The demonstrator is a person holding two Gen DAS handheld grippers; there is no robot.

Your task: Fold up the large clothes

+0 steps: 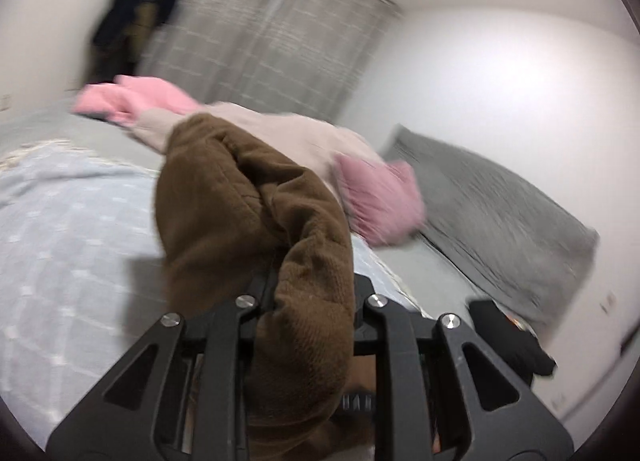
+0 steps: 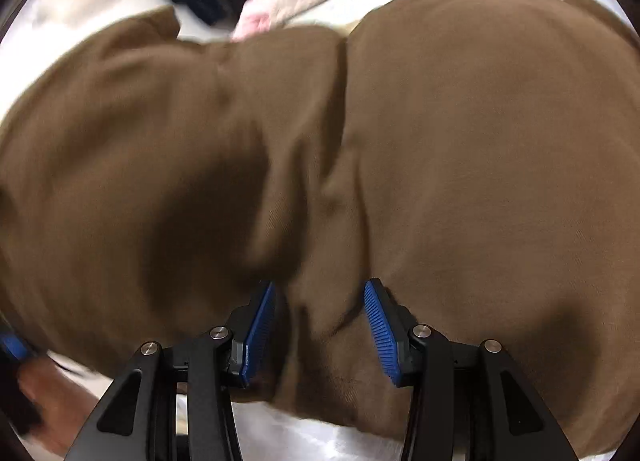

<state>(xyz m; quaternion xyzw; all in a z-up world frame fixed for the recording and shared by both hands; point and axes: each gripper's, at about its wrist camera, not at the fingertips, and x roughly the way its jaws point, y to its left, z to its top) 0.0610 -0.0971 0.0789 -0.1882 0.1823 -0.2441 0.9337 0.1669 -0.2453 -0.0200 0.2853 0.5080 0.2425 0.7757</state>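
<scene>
The brown garment [image 1: 256,221] is the reference here. In the left wrist view a thick bunch of it rises from between the fingers of the left claw [image 1: 308,297], which is clamped on it and holds it lifted above the bed [image 1: 72,221]. In the right wrist view the same brown cloth fills nearly the whole picture, rumpled and creased, and a fold of it lies between the blue pads [image 2: 262,325] of the right claw [image 2: 320,325]; the pads stand partly apart, and whether they press the cloth I cannot tell. Beyond the brown garment a pink and beige garment [image 1: 256,129] lies loose on the bed, with a grey pillow [image 1: 500,213] farther off against the wall. I judge the folding barely begun: no neat fold shows, and the pink piece looks untouched.
</scene>
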